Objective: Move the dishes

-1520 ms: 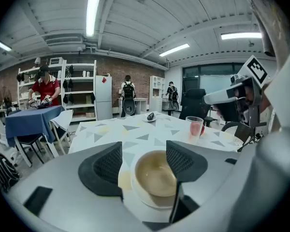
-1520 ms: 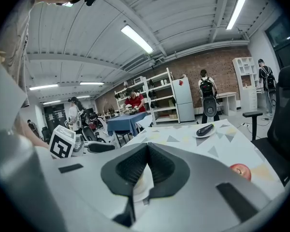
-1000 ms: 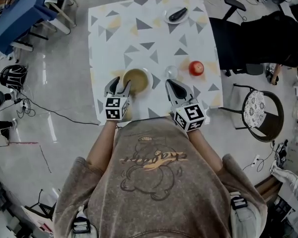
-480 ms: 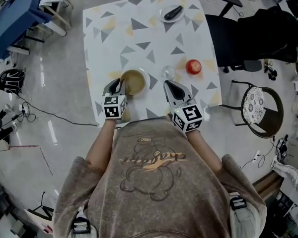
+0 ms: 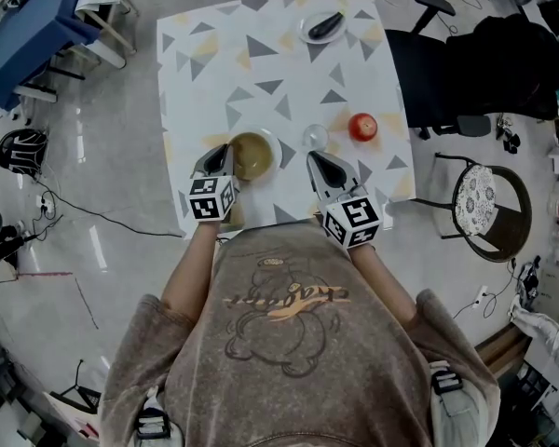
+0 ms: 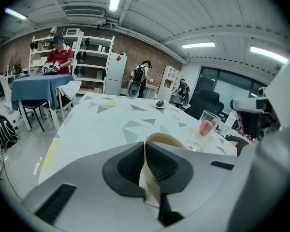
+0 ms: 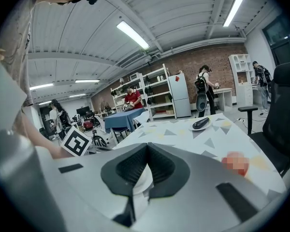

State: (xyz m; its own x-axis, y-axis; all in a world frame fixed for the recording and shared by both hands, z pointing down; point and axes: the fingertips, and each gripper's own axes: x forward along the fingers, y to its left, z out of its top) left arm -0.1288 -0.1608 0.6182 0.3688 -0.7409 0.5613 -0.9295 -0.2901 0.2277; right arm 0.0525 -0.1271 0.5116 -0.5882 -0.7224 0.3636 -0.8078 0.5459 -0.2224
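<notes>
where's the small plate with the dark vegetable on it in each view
Head view: the small plate is at top centre-right, on the patterned table's far edge.
Left gripper view: mid-frame, tiny, at the table's far end.
Right gripper view: right of centre, on the far tabletop.
Shared landmark: the blue-covered table.

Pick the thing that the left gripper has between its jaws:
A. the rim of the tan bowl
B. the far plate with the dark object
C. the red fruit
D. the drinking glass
A: in the left gripper view the left gripper, whose jaws have just been closing, presses its pads on the rim of the tan bowl, while the drinking glass stands apart on the table.
</notes>
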